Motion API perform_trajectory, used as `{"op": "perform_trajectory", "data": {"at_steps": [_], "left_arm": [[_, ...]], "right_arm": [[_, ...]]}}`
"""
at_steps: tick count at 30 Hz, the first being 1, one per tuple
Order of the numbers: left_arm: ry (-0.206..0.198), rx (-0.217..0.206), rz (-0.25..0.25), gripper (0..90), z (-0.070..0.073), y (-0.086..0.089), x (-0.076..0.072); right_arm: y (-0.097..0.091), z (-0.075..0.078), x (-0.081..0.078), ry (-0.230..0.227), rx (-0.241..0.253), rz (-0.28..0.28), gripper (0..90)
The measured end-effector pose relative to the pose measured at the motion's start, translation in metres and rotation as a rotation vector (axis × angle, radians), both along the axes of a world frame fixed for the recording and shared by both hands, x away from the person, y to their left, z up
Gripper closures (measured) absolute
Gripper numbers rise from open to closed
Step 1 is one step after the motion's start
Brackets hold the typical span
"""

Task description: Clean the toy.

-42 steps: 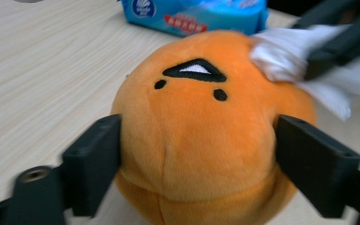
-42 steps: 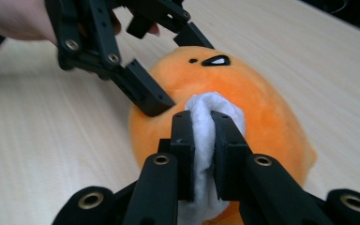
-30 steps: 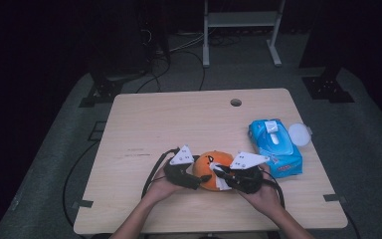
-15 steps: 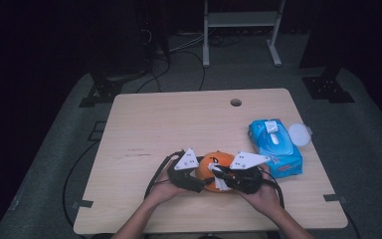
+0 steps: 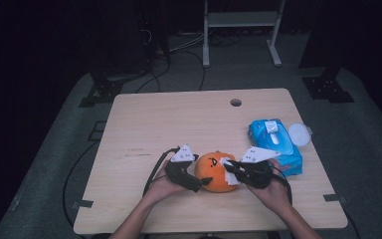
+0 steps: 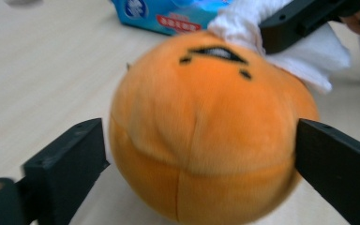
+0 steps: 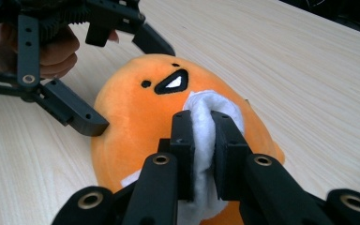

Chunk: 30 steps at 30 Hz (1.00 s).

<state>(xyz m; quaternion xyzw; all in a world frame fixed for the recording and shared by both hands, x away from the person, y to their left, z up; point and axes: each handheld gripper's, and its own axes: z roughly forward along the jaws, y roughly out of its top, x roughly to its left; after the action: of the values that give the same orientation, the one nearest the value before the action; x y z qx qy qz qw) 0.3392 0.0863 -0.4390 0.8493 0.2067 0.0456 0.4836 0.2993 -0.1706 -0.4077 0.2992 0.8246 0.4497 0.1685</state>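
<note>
Fingers [image 5: 231, 172] over pale wooden table [image 5: 189, 119]

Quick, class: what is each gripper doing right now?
Left gripper: open, jaws just widened, standing either side of the orange plush toy.
Right gripper: shut on the white wipe, pressed against the toy.

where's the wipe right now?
The wipe is pinched in the right gripper and pressed on the orange plush, near the table's front edge in the high view, left of the blue wipe pack.
</note>
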Motion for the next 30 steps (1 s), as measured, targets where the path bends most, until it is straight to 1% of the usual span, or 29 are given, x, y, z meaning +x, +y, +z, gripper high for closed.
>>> {"op": "perform_trajectory", "data": {"at_steps": [1,2,3,4,5,6,7,8,9,10,11,12,13,14,15,17,19,20,21,22,23,24,25,26,27,28,29,30], "left_arm": [[0.0,0.0,0.0,12.4,0.0,0.0,0.0],[-0.02,-0.007,-0.013,16.1,0.0,0.001,-0.001],[-0.02,-0.007,-0.013,18.6,0.0,0.001,-0.001],[-0.027,-0.008,-0.012,18.6,0.001,0.0,-0.003],[-0.043,-0.001,-0.012,22.2,0.002,-0.001,-0.004],[-0.057,0.004,-0.013,22.2,0.003,-0.002,-0.005],[-0.078,0.01,-0.019,23.6,0.005,-0.005,-0.008],[-0.105,0.019,-0.03,23.6,0.006,-0.008,-0.011],[-0.173,0.063,-0.051,24.2,0.009,-0.017,-0.02],[-0.173,0.063,-0.051,24.2,0.009,-0.017,-0.02],[-0.214,0.098,-0.06,24.2,0.01,-0.021,-0.024],[-0.228,0.109,-0.059,24.3,0.01,-0.022,-0.025],[-0.232,0.111,-0.057,24.3,0.01,-0.022,-0.025],[-0.231,0.107,-0.058,24.5,0.009,-0.021,-0.024],[-0.221,0.104,-0.058,24.5,0.008,-0.019,-0.023],[-0.192,0.075,-0.051,24.3,0.006,-0.016,-0.02],[-0.177,0.06,-0.045,23.3,0.006,-0.015,-0.018],[-0.185,0.057,-0.043,23.3,0.007,-0.017,-0.019],[-0.185,0.057,-0.043,23.3,0.007,-0.017,-0.019],[-0.191,0.061,-0.04,23.4,0.008,-0.019,-0.02],[-0.201,0.064,-0.042,23.4,0.008,-0.021,-0.021],[-0.223,0.078,-0.049,23.4,0.009,-0.023,-0.024],[-0.266,0.118,-0.066,23.4,0.009,-0.027,-0.029],[-0.266,0.118,-0.066,23.5,0.009,-0.027,-0.029],[-0.277,0.123,-0.067,23.5,0.009,-0.027,-0.03],[-0.279,0.126,-0.069,23.7,0.008,-0.026,-0.03],[-0.273,0.122,-0.07,23.8,0.007,-0.024,-0.028],[-0.273,0.122,-0.07,23.8,0.007,-0.024,-0.028]], "right_arm": [[0.0,0.0,0.0,0.0,0.0,0.0,79.3],[-0.001,0.0,-0.001,-0.008,-0.013,-0.004,79.4],[-0.002,0.0,-0.002,-0.006,-0.01,-0.005,79.4],[-0.002,0.0,-0.002,-0.006,-0.01,-0.005,79.4],[-0.001,0.002,-0.004,-0.01,0.005,-0.003,79.4],[-0.001,0.002,-0.004,-0.01,0.005,-0.003,79.4],[0.004,0.005,-0.007,-0.01,0.036,0.032,79.4],[0.004,0.005,-0.007,-0.01,0.036,0.032,79.4],[0.014,0.009,-0.012,-0.016,0.063,0.096,79.4],[0.014,0.009,-0.012,-0.016,0.063,0.096,79.4],[0.018,0.01,-0.014,-0.026,0.052,0.107,79.4],[0.023,0.011,-0.016,-0.041,0.033,0.11,79.4],[0.023,0.011,-0.016,-0.053,0.028,0.105,79.4],[0.021,0.011,-0.014,-0.052,0.03,0.098,79.4],[0.019,0.011,-0.012,-0.05,0.032,0.088,79.4],[0.009,0.009,-0.009,-0.069,0.0,0.03,79.4],[-0.003,0.008,-0.005,-0.042,0.024,0.016,79.4],[-0.003,0.008,-0.006,-0.037,0.03,0.021,79.4],[-0.003,0.008,-0.006,-0.037,0.03,0.021,79.4],[0.003,0.009,-0.01,-0.016,0.056,0.067,79.4],[0.007,0.01,-0.012,-0.015,0.057,0.088,79.4],[0.007,0.01,-0.012,-0.015,0.057,0.088,79.4],[0.019,0.01,-0.016,-0.032,0.038,0.129,79.4],[0.022,0.011,-0.016,-0.036,0.032,0.132,79.4],[0.022,0.011,-0.016,-0.036,0.032,0.132,79.4],[0.023,0.011,-0.016,-0.044,0.027,0.13,79.4],[0.019,0.012,-0.013,-0.047,0.029,0.104,79.4],[0.019,0.012,-0.013,-0.047,0.029,0.104,79.4]]}}
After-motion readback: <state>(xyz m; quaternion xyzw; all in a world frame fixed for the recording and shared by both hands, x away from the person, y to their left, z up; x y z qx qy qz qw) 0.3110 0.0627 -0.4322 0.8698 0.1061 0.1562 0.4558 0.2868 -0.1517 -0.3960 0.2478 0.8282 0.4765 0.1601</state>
